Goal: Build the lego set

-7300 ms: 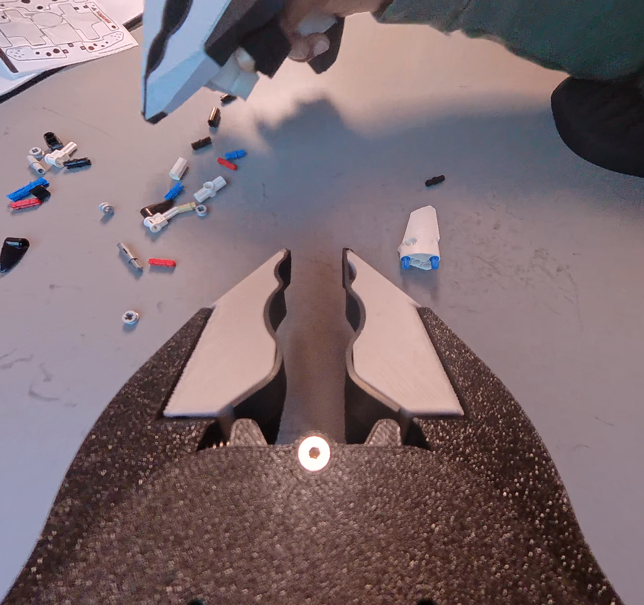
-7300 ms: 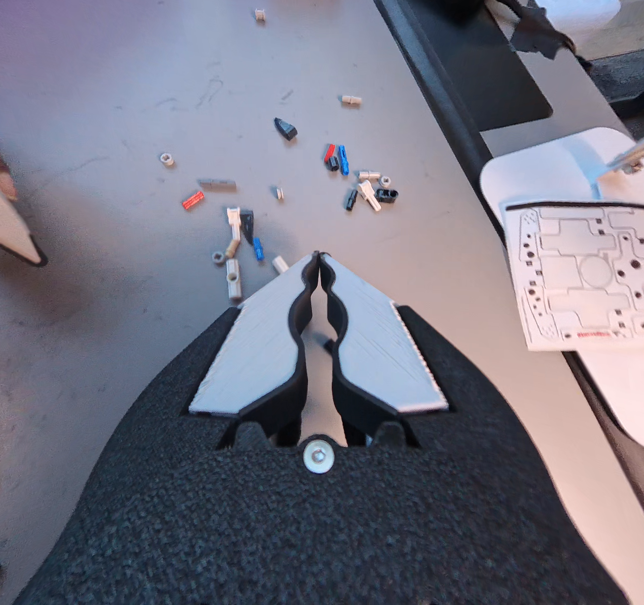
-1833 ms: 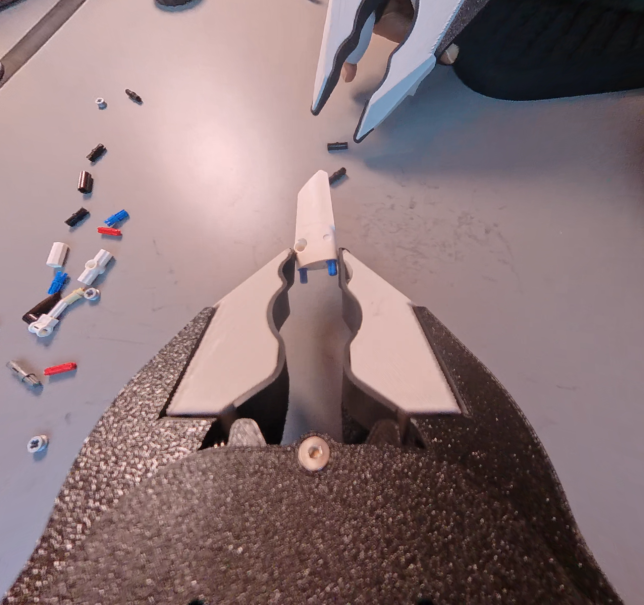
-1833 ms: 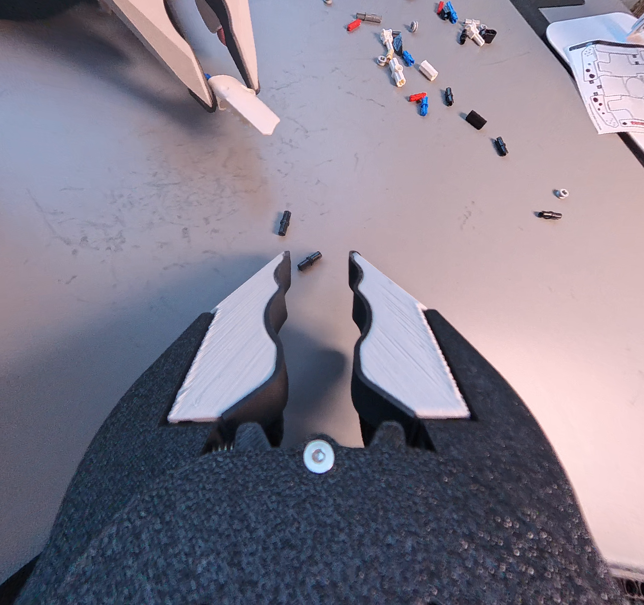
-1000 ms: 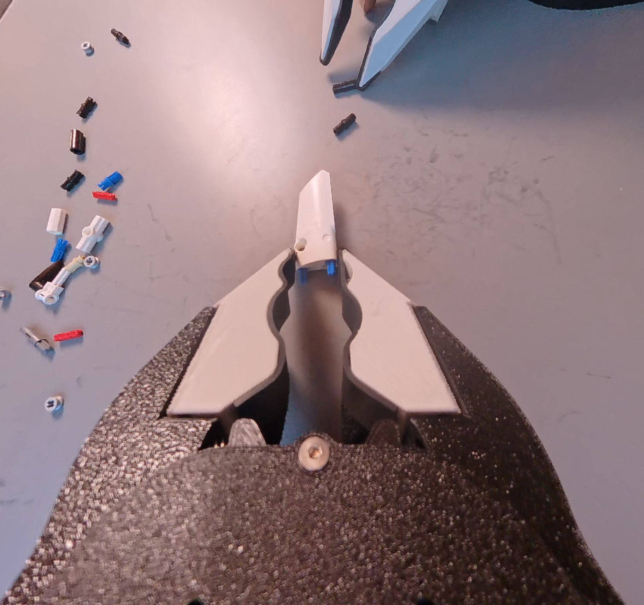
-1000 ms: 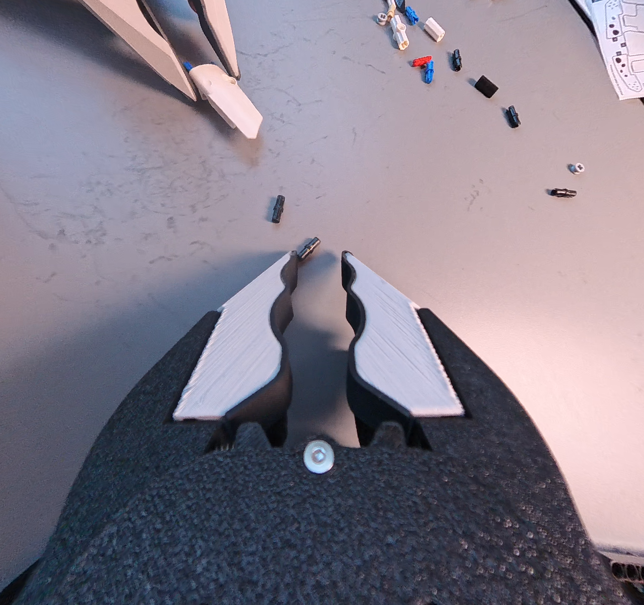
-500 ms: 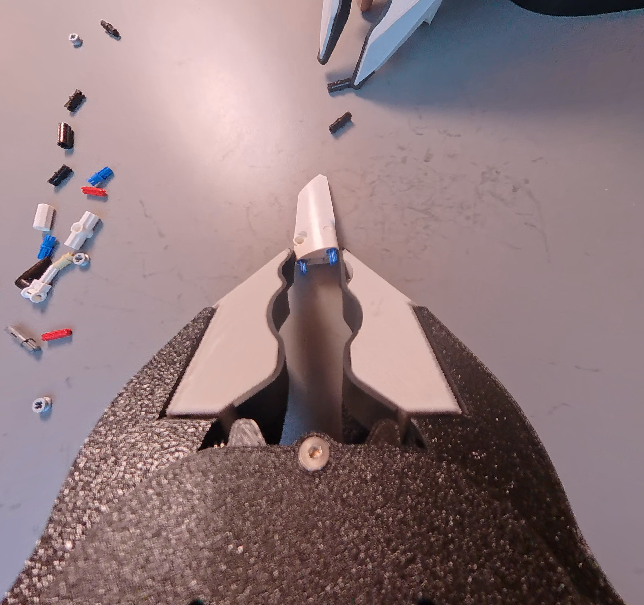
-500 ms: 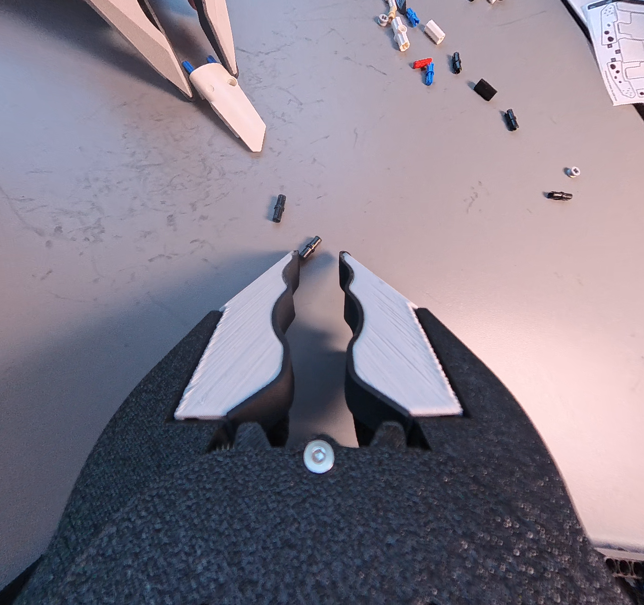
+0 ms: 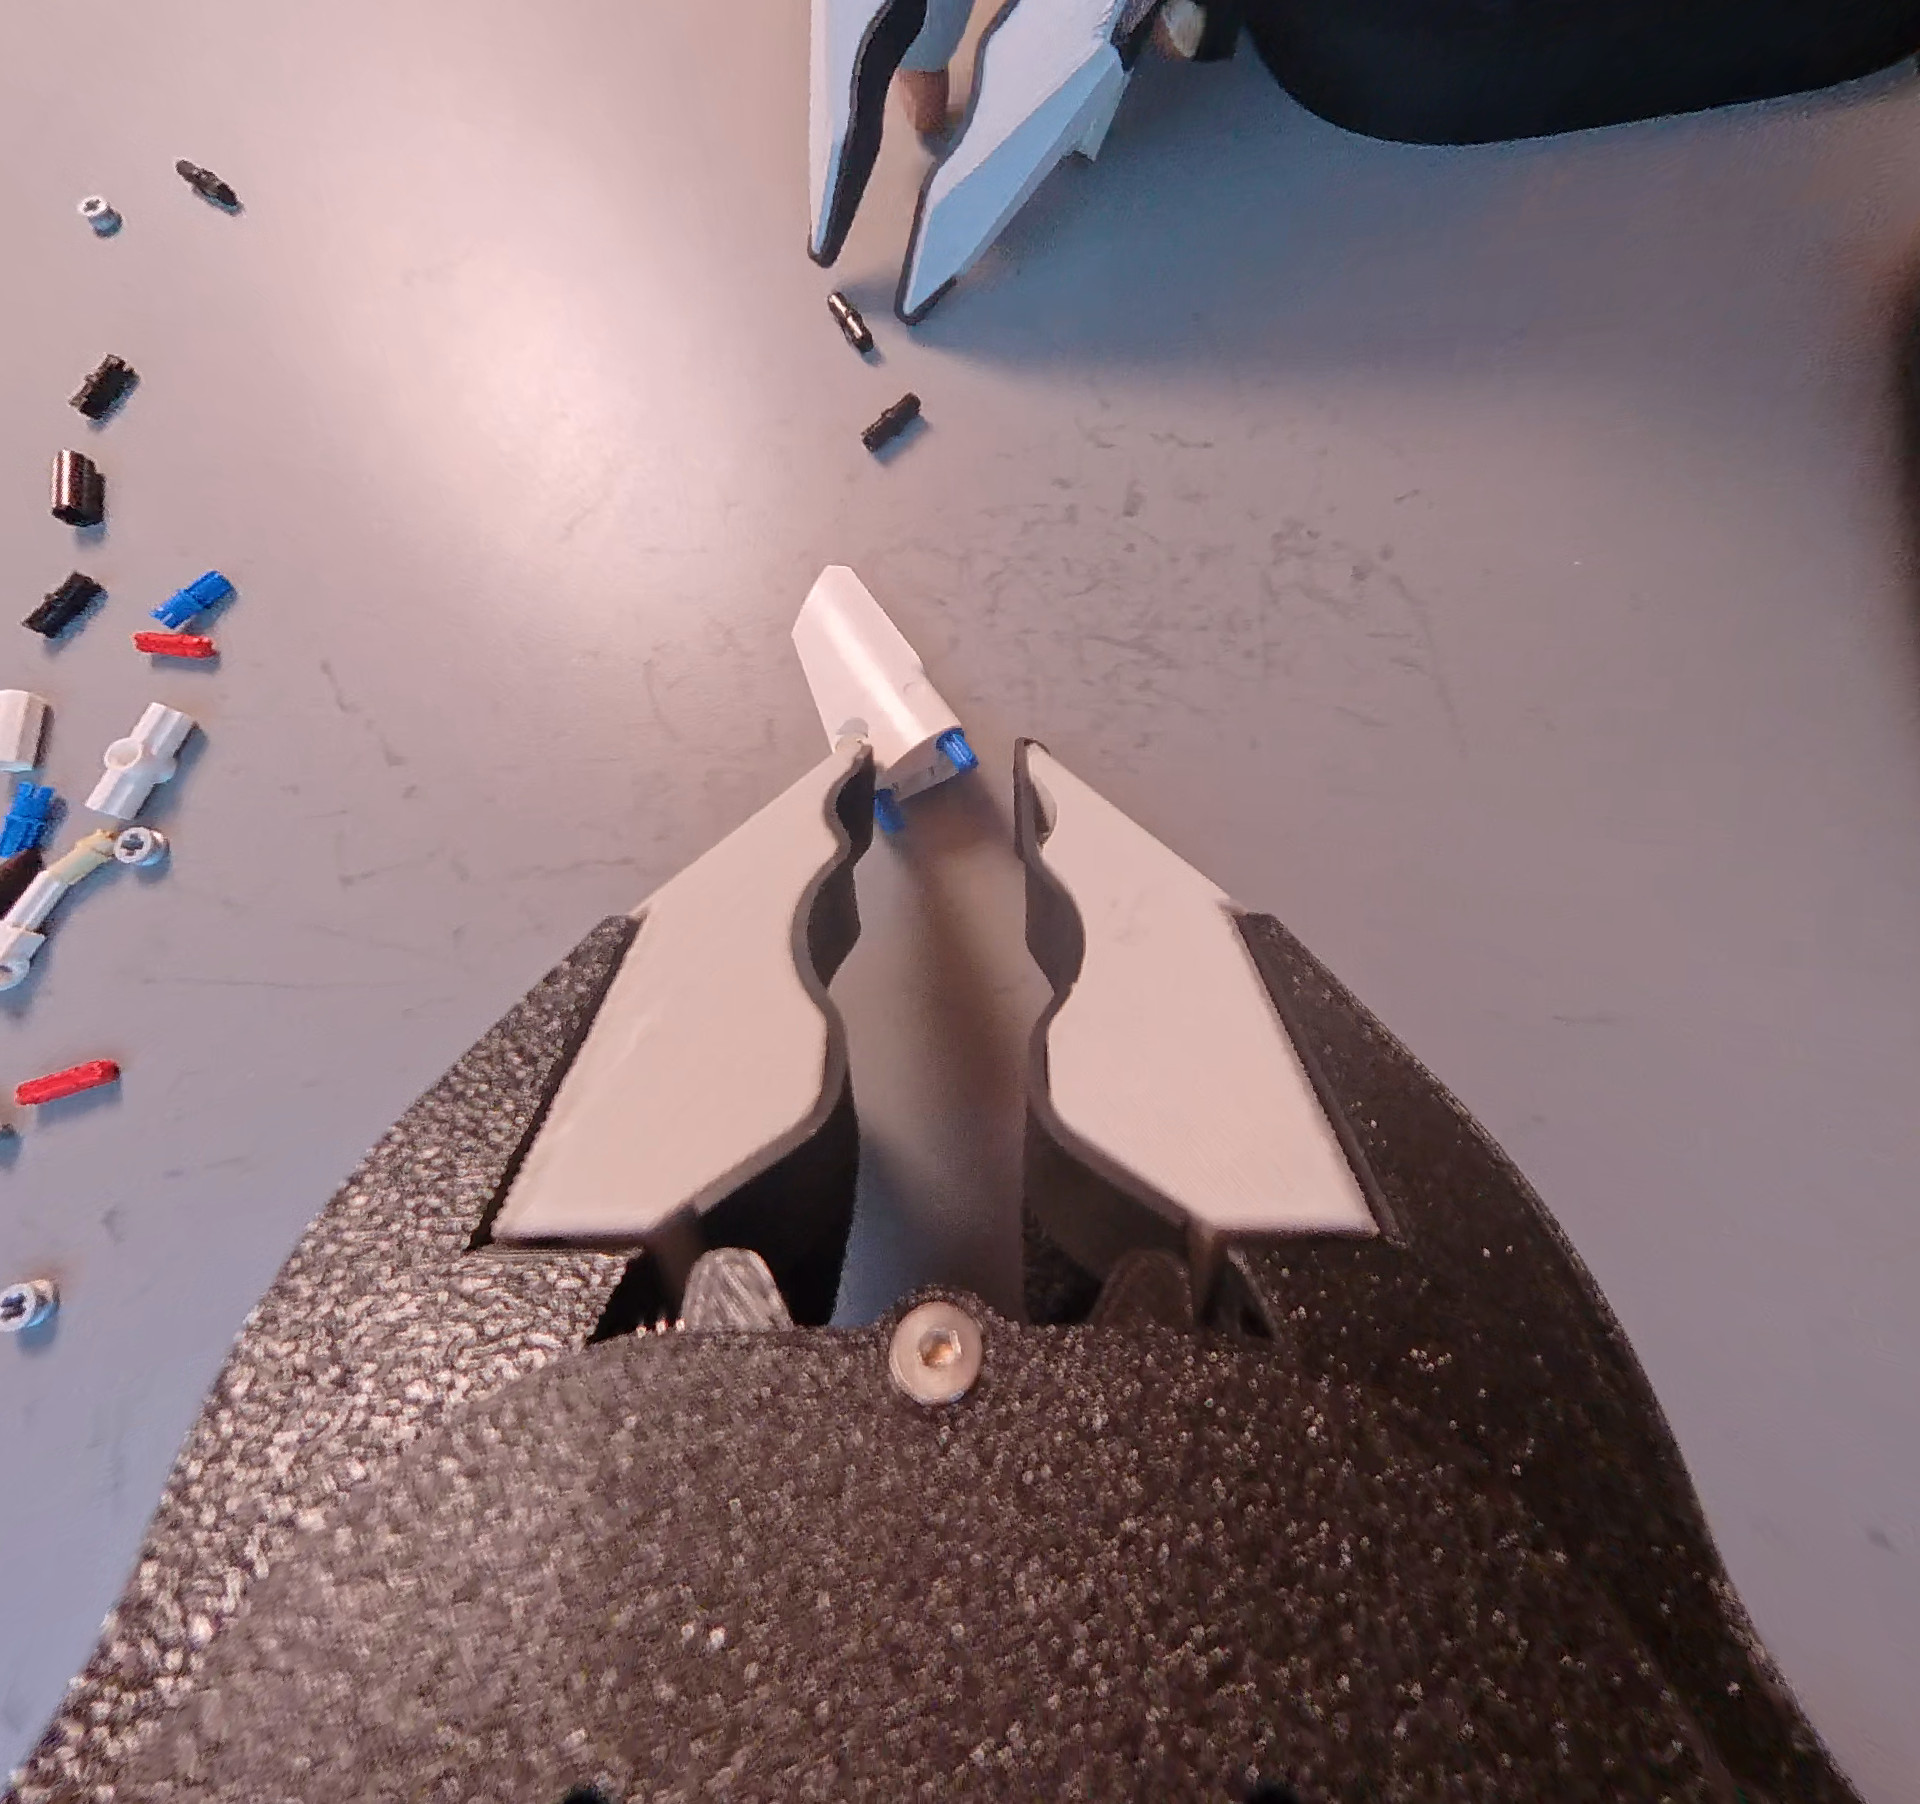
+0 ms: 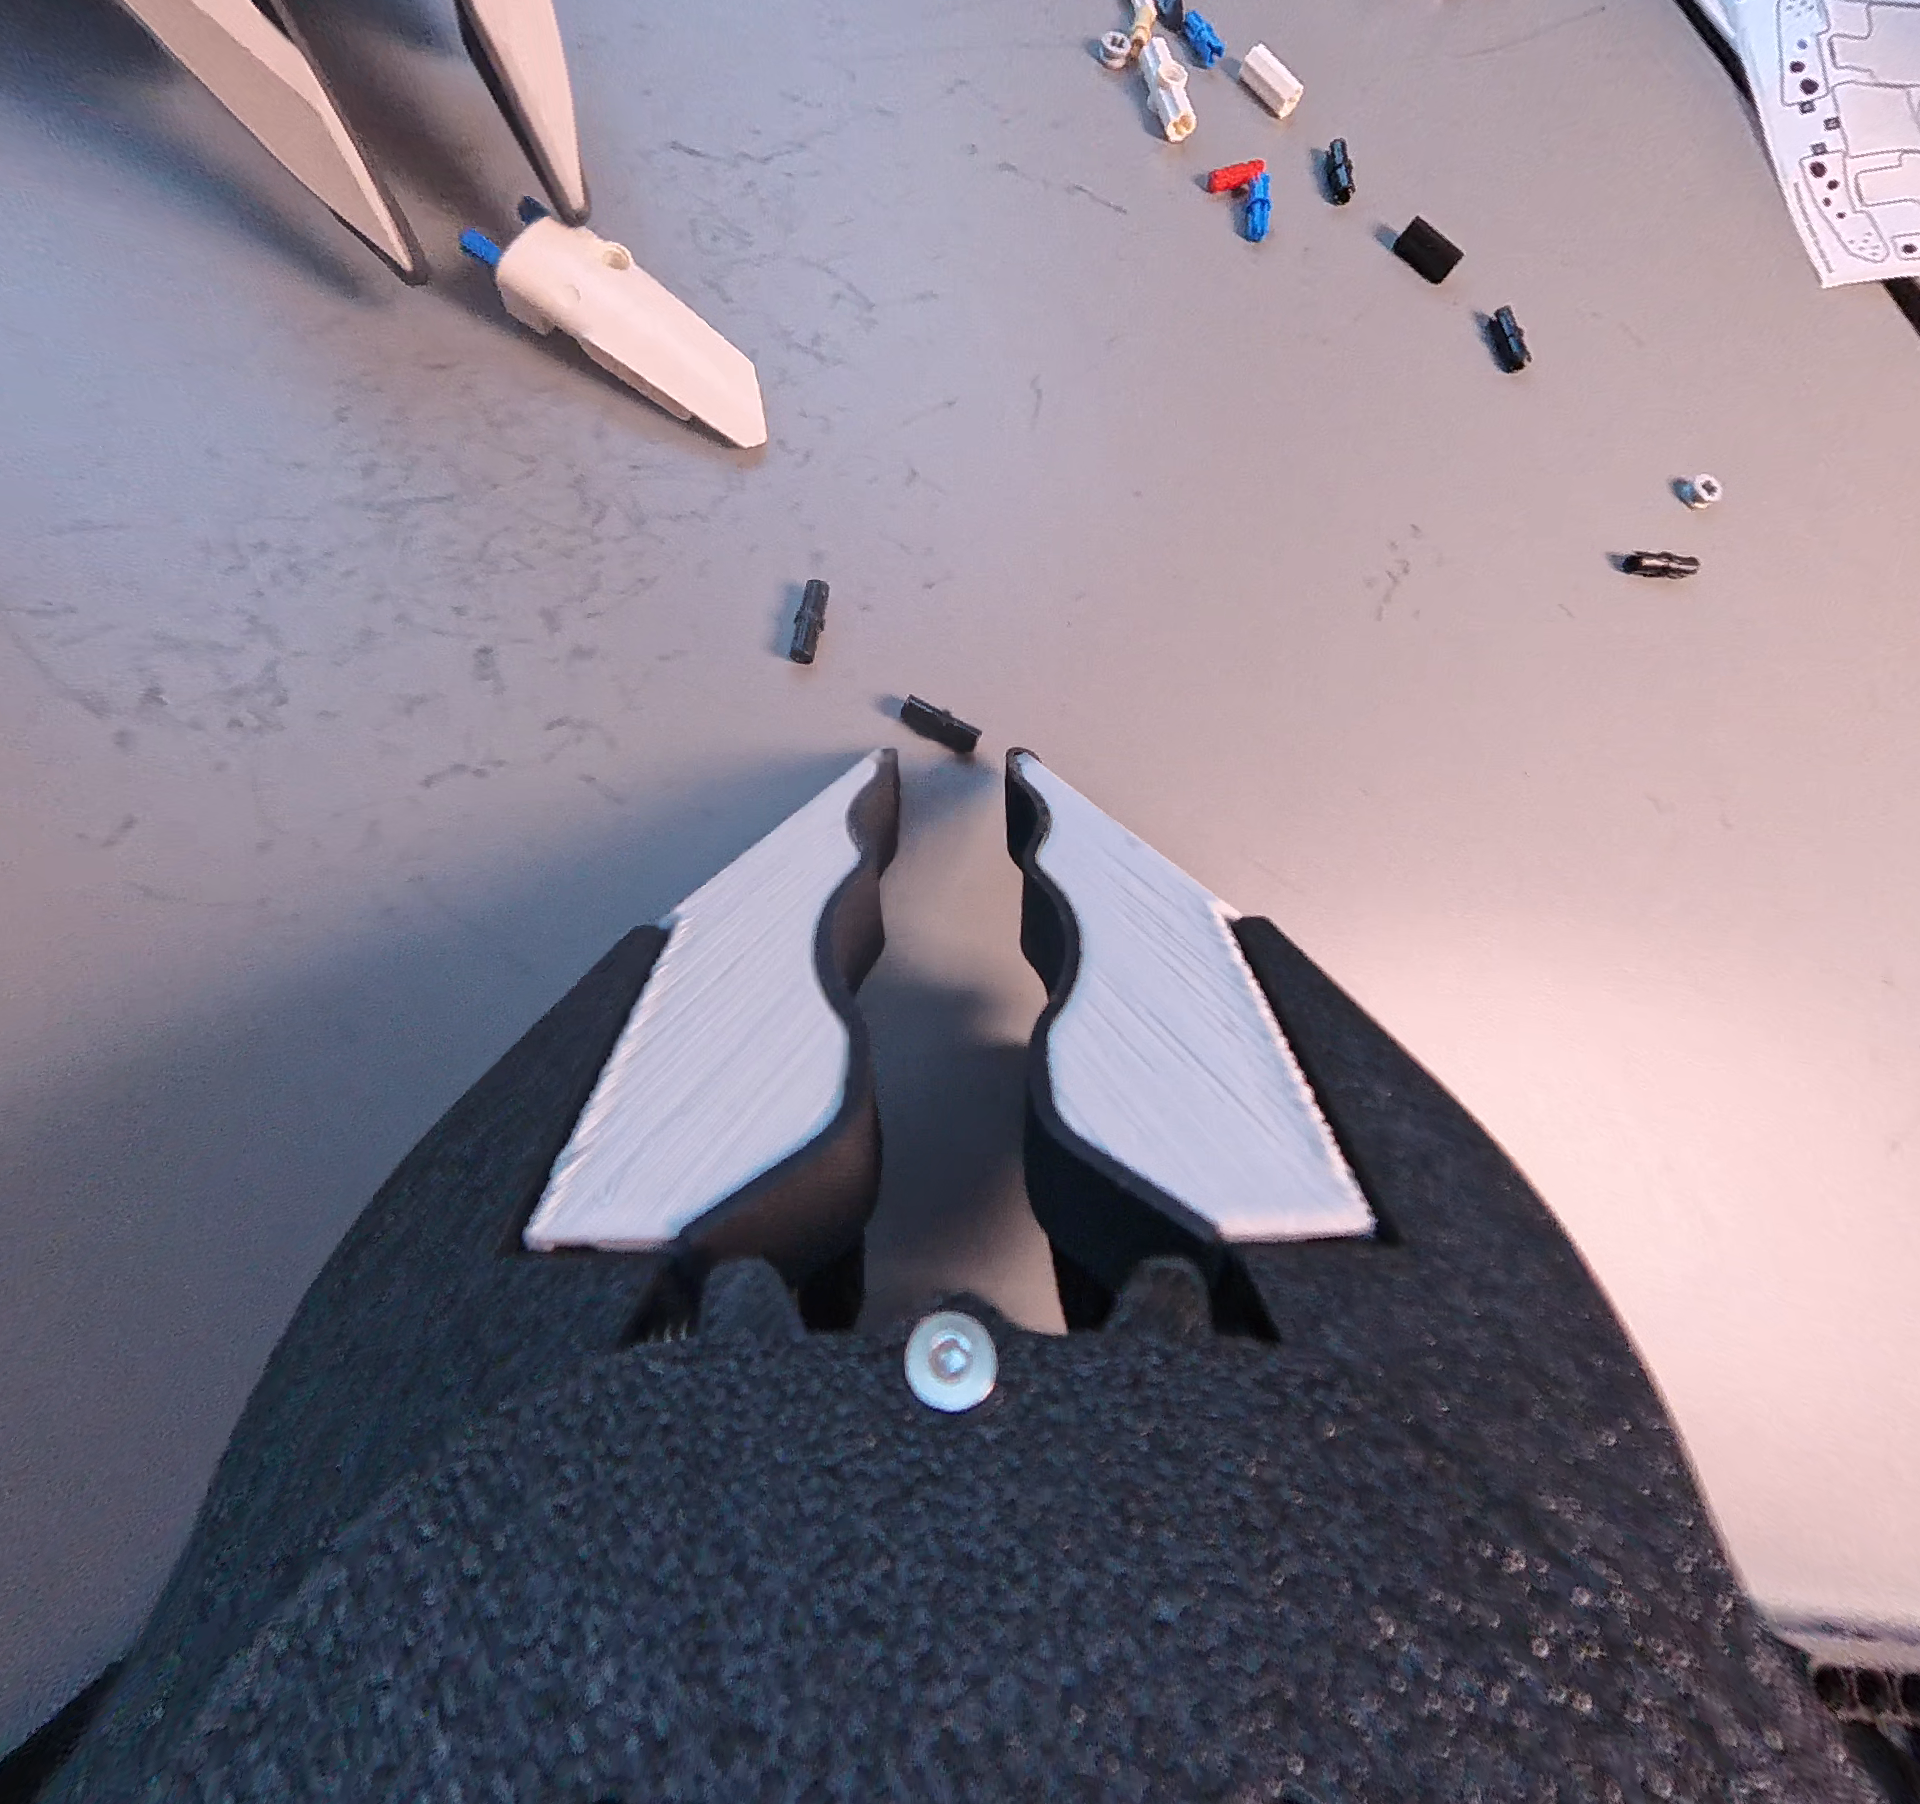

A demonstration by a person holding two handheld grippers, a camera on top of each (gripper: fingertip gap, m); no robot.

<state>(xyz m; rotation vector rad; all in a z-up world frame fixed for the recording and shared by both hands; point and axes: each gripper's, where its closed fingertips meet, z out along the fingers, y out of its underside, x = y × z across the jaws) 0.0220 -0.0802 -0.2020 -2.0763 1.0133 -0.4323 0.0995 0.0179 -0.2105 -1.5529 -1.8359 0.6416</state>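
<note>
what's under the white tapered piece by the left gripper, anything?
Only bare grey table shows around the white tapered piece, lying between the open left gripper fingertips; two blue pins protrude from its base. Its underside is hidden.

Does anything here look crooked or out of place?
Yes: the white wedge-shaped lego piece with blue pins lies skewed on the grey table, touching only one fingertip of the open left gripper, so it is no longer gripped squarely.

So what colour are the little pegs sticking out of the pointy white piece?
Blue. The pegs on the white piece show best in the left wrist view.
</note>
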